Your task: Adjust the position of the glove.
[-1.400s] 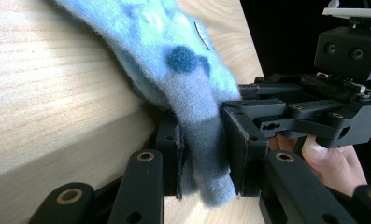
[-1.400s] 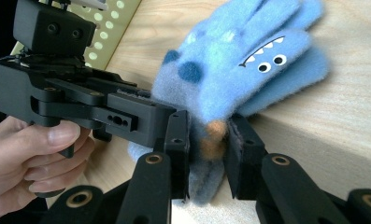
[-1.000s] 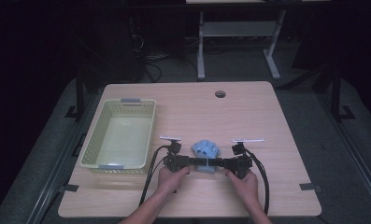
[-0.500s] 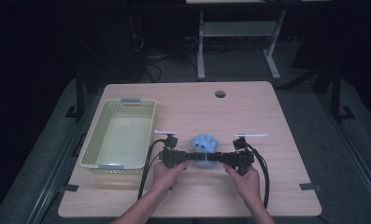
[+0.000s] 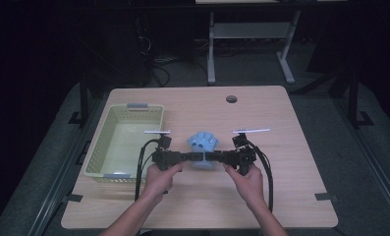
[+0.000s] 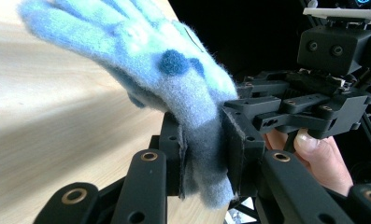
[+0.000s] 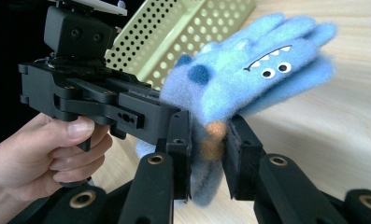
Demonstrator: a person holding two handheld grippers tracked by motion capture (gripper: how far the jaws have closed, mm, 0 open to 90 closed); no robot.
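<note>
Blue fuzzy glove, toothy monster face, wordless

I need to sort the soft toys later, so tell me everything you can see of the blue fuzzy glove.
The blue fuzzy glove looks like fleece, light blue with darker blue spots, an orange patch near the cuff, and a monster face: small eyes and a toothed mouth. It is held above the table, right of the basket, fingers pointing away from the person. The left gripper and the right gripper both clamp its cuff end from opposite sides.
</note>
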